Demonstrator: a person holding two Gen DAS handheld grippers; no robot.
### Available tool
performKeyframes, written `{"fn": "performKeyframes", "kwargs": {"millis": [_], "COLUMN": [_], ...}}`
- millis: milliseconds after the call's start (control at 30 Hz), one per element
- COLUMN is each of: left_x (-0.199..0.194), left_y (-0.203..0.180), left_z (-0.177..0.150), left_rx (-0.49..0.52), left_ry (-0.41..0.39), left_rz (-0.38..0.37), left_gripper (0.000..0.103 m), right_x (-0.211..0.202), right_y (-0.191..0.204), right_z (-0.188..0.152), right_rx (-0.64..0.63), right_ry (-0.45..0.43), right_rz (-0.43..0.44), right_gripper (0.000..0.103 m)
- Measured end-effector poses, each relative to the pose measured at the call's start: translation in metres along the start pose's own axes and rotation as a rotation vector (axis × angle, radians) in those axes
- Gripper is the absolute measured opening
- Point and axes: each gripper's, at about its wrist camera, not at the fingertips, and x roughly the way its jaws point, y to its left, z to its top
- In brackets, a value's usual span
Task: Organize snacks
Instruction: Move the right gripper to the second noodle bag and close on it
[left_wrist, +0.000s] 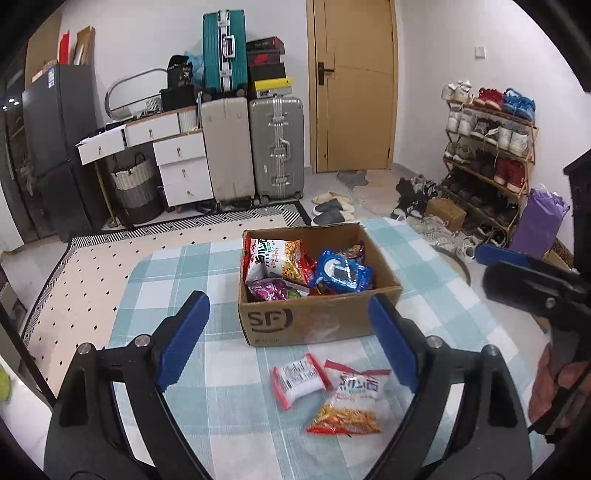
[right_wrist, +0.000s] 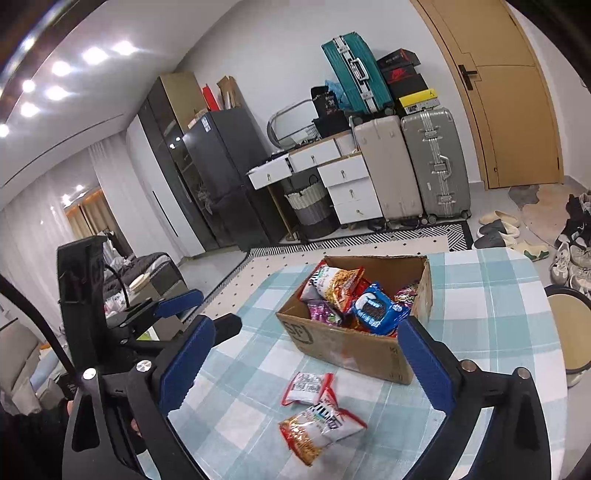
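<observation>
An open cardboard box stands on the checked tablecloth. It holds a noodle packet, a blue cookie pack and a purple packet. In front of the box lie a small red-and-white packet and a noodle bag. My left gripper is open and empty, above the near table with both loose packets below its jaws. My right gripper is open and empty too, off to the right of the left one.
The table is round-cornered with a blue check cloth. A round cream stool stands at its right edge. Beyond it are suitcases, white drawers, a shoe rack and a door.
</observation>
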Motion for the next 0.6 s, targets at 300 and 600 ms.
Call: {"fn": "performKeyframes", "kwargs": {"millis": [300, 600], "left_x": [-0.070, -0.064], "left_y": [0.018, 0.050], "left_z": [-0.054, -0.116], "left_rx": [-0.089, -0.202], "left_ry": [-0.101, -0.051], "left_rz": [0.053, 0.042], "left_gripper": [0.102, 0.102], "right_x": [-0.009, -0.007], "right_y": [0.016, 0.026], "right_z": [-0.054, -0.105], "right_rx": [-0.006, -0.007], "right_ry": [0.013, 0.038], "right_rz": [-0.062, -0.117], "right_gripper": [0.102, 0.102]}}
